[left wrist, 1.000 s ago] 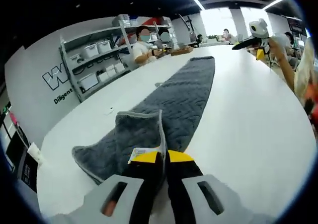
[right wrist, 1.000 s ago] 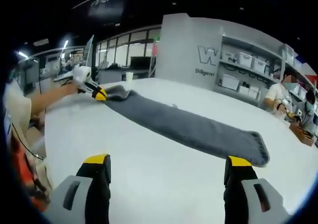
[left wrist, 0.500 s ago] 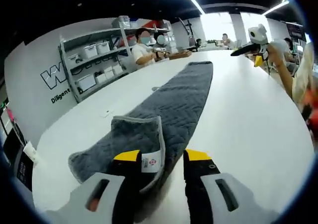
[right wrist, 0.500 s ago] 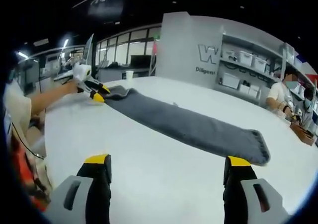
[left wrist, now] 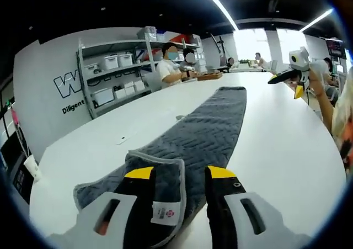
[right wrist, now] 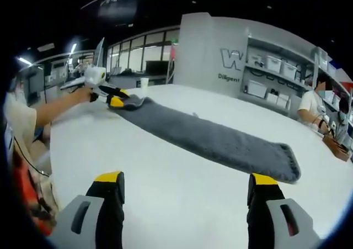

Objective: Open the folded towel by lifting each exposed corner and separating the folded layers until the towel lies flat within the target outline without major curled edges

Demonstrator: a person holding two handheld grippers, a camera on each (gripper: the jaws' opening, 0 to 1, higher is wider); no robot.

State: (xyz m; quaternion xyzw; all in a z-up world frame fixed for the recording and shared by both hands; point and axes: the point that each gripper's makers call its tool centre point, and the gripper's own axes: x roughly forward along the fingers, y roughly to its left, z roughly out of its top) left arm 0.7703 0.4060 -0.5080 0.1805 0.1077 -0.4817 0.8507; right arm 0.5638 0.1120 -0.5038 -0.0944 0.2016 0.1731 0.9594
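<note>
We find the left gripper (left wrist: 179, 177) with its yellow-tipped black fingers (left wrist: 139, 173) spread, holding nothing. Between and just under them lies the folded-back end of the long grey quilted towel (left wrist: 212, 122), its piped edge and white care label (left wrist: 164, 213) turned face up. This flap sits doubled over the layer below, so the near end is not yet flat. Beyond the fingertips the towel runs straight away across the white table (left wrist: 281, 144), lying smooth as far as we can judge.

In the right gripper view, the right gripper (right wrist: 185, 185) hovers with its fingers (right wrist: 265, 180) wide apart and empty, well short of the towel, which crosses ahead of them from left to right. Its far rounded end lies beyond the right-hand finger. No target outline is legible to us on the table.

We judge the step in hand to be the opening of the last fold at the left gripper's end. The next move calls for closing on the flap's corner near the label, lifting it, and drawing it back toward the gripper until the layer lies flat.

At the far side, grey shelving with white bins (left wrist: 113, 78) and seated people.
</note>
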